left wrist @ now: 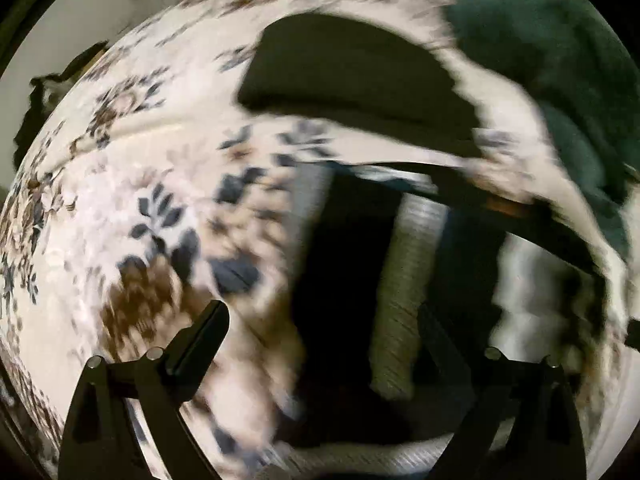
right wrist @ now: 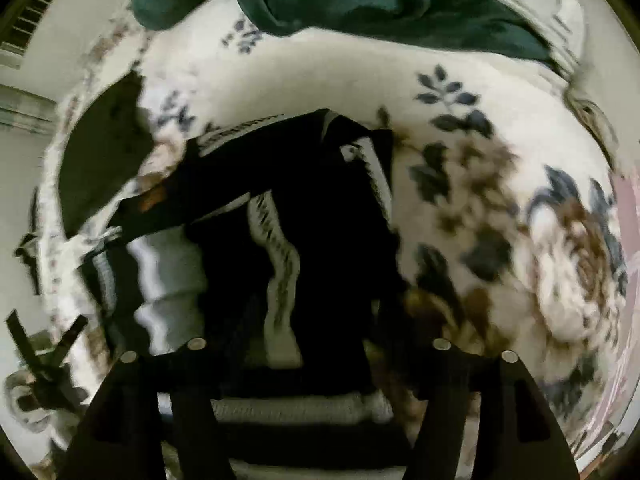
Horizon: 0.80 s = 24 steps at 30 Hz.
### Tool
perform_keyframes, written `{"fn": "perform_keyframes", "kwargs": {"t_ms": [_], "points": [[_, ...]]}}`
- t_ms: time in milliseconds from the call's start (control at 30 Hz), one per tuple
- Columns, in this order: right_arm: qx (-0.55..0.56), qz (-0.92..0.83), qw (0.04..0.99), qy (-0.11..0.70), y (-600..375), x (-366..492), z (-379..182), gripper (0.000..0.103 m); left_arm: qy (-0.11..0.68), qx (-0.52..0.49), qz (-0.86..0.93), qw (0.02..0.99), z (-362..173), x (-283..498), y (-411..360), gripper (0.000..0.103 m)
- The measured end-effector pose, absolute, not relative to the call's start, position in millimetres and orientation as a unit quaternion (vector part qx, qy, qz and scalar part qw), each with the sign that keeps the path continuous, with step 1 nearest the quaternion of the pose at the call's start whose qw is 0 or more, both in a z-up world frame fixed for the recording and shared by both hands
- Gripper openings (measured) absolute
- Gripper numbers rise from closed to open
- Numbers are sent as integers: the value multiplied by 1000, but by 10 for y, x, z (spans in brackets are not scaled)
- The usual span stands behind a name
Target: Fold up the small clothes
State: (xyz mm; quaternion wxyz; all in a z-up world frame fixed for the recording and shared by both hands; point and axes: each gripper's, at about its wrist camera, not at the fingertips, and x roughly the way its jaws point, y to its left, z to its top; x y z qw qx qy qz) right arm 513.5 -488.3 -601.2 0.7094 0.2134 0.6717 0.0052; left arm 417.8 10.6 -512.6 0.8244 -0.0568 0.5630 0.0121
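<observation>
The left tool (left wrist: 320, 344) has its fingers spread wide, one on each side of the black-and-white striped garment (left wrist: 404, 264) below it, and nothing is visibly pinched between them; heavy blur keeps me from telling whether the right-side finger touches the cloth. The right tool (right wrist: 316, 364) is harder to read: its fingers sit low over the same garment (right wrist: 280, 256), dark against dark fabric, so I cannot tell whether it is open or gripping.

The garment lies on the floral bedspread (left wrist: 120, 208), bunched and wavy, with its white stripes running crookedly and a strip of it stretching away toward the other tool. It does not look flat or squared off, so its fold seems to be underway at best, not finished.

Farther up the bed, a dark olive piece (left wrist: 344, 72) lies with fairly even edges and may already be folded, though blur makes that uncertain. A dark green heap (right wrist: 360, 0) sits crumpled near the far edge and appears untouched.

By this reading the striped garment and the green heap are still left to fold.
</observation>
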Motion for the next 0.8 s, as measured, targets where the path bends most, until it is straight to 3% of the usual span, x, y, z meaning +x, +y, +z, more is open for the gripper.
{"fn": "perform_keyframes", "kwargs": {"t_ms": [233, 467, 667, 700, 733, 767, 800], "points": [[242, 51, 661, 708, -5760, 4321, -5620, 65, 587, 14, -34, 809, -4837, 2944, -1305, 96], [202, 67, 647, 733, -6618, 4108, -5796, 65, 698, 34, -104, 707, -5584, 1641, -3100, 96], [249, 127, 634, 722, -6636, 4733, -6429, 65, 720, 88, -105, 680, -6196, 1231, -3887, 94], [258, 147, 634, 715, -6528, 4959, -6540, 65, 714, 91, -103, 687, -6210, 1232, -3904, 91], [264, 158, 633, 710, -6456, 5102, -6599, 65, 706, 93, -102, 694, -6214, 1238, -3909, 79], [272, 165, 633, 705, -6402, 5249, -6662, 65, 694, 97, -99, 706, -6194, 1256, -3893, 55], [285, 171, 633, 700, -6343, 5418, -6740, 65, 686, 99, -96, 714, -6165, 1267, -3883, 45]]}}
